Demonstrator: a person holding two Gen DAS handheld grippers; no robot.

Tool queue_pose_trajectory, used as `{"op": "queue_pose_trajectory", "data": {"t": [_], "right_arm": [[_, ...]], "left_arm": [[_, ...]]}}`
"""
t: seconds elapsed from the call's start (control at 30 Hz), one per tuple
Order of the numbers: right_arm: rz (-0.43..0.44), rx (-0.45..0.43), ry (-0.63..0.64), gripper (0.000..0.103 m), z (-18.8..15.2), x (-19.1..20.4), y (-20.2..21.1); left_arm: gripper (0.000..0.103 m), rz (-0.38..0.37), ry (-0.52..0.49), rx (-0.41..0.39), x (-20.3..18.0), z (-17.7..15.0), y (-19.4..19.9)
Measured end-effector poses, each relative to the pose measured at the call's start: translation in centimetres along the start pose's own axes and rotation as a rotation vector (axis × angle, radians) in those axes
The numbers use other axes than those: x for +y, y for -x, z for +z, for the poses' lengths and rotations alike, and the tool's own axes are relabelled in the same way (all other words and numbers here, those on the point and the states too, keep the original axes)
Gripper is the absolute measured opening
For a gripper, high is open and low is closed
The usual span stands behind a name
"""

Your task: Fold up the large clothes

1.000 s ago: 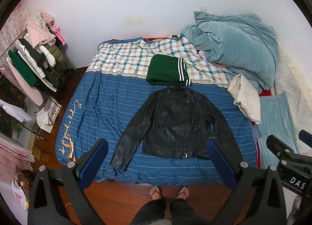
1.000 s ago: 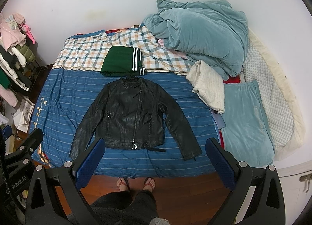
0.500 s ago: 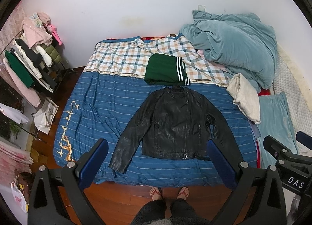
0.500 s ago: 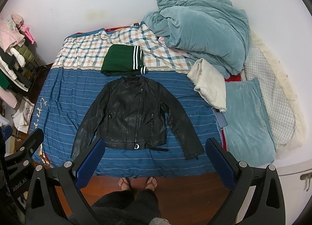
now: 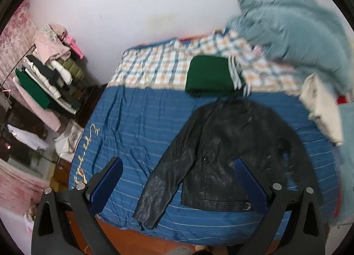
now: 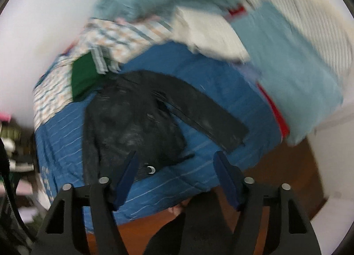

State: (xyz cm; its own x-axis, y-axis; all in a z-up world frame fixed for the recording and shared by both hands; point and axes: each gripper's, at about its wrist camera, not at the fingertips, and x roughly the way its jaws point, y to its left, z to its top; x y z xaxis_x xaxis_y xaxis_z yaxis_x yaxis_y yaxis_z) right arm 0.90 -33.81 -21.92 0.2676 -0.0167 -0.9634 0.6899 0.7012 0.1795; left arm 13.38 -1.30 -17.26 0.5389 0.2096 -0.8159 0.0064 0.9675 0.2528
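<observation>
A black leather jacket [image 5: 221, 148] [image 6: 132, 122] lies flat, front up, on the blue striped bedspread [image 5: 141, 126], both sleeves spread out. My left gripper [image 5: 179, 166] hangs open above the jacket's left sleeve and hem, nothing between its blue pads. My right gripper [image 6: 177, 162] is above the jacket's hem near the buckle [image 6: 151, 169]; its jaws are closing and nothing is between them. A folded green garment with white stripes [image 5: 210, 75] [image 6: 85, 73] rests just beyond the collar. The right wrist view is blurred and tilted.
A rumpled teal duvet [image 5: 294, 40] and a cream folded cloth [image 5: 320, 106] lie at the bed's far right. A checked sheet [image 5: 154, 67] covers the bed's head. A clothes rack [image 5: 44, 73] stands left of the bed. The person's dark trouser legs [image 6: 199, 221] stand on the wooden floor.
Both grippers have dropped toward the bed, so the jacket looks larger. The right gripper has rolled, tilting its view, and its jaws have narrowed. The jacket has not moved.
</observation>
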Motion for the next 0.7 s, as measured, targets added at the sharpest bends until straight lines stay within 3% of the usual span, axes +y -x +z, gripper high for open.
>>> {"op": "queue_pose_trajectory", "data": {"t": [0.17, 0.33, 0.4, 0.43, 0.63, 0.7], "right_arm": [[0.05, 0.061, -0.116, 0.076, 3.1, -9.3, -13.2], [-0.013, 0.108, -0.095, 0.077, 5.4, -16.1, -25.3], [-0.011, 0.171, -0.086, 0.084, 6.1, -18.8, -30.3], [-0.003, 0.196, -0.088, 0.091, 6.2, -19.8, -32.1], [0.057, 0.285, -0.197, 0.092, 4.5, -24.8, -38.3], [0.129, 0.335, -0.273, 0.092, 3.4, -25.5, -40.1]], "left_arm": [[0.103, 0.067, -0.014, 0.096, -5.2, -2.6, -8.7], [0.103, 0.087, -0.046, 0.221, -10.8, -6.0, -17.2], [0.103, 0.092, -0.068, 0.256, -12.9, -6.8, -19.7], [0.103, 0.096, -0.076, 0.269, -13.9, -7.0, -20.7], [0.103, 0.066, -0.132, 0.275, -20.3, -7.2, -25.1], [0.103, 0.061, -0.152, 0.286, -22.1, -6.9, -26.6]]}}
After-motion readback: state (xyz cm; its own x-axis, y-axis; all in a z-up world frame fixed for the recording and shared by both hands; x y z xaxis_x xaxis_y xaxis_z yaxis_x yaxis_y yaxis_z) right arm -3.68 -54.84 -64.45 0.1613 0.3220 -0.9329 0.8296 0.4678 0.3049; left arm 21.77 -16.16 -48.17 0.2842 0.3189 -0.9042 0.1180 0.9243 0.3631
